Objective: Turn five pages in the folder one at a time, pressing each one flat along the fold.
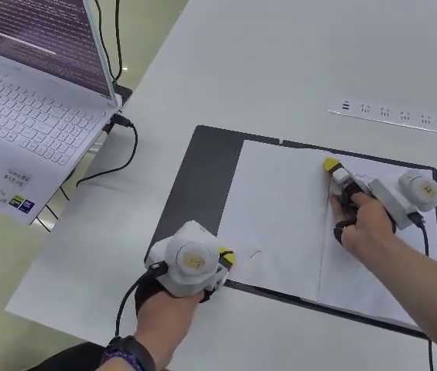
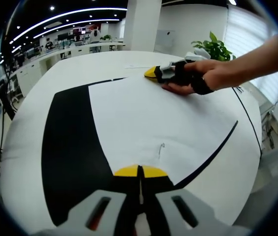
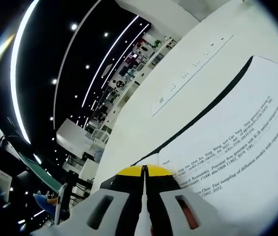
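Pressing time at the fold! The right claw (image 1: pixel 331 165) is down on the paper near the top of the fold (image 1: pixel 322 232). Its yellow tips are closed tight together with nothing between them. My read is that it's being used as a blunt presser, set to flatten the crease rather than grab anything.

Across the spread, the left claw (image 1: pixel 226 256) sits at the near edge of the turned leaf (image 1: pixel 280 216), right where white paper meets black cover. Its tips are also closed, and no sheet is visibly pinched between them. It looks like an anchor, pinning that leaf so it can't spring back.

The folder (image 1: pixel 195 178) lies open and flat on the white surface (image 1: pixel 280 69), between the laptop (image 1: pixel 25 100) and the power strip (image 1: pixel 400 117). Inside is a stack of bound sheets. The left leaf is blank side up with a faint mark near its bottom edge, and the printed page (image 3: pixel 237 147) on the right carries lines of reference text. How many pages are done, I can't tell.
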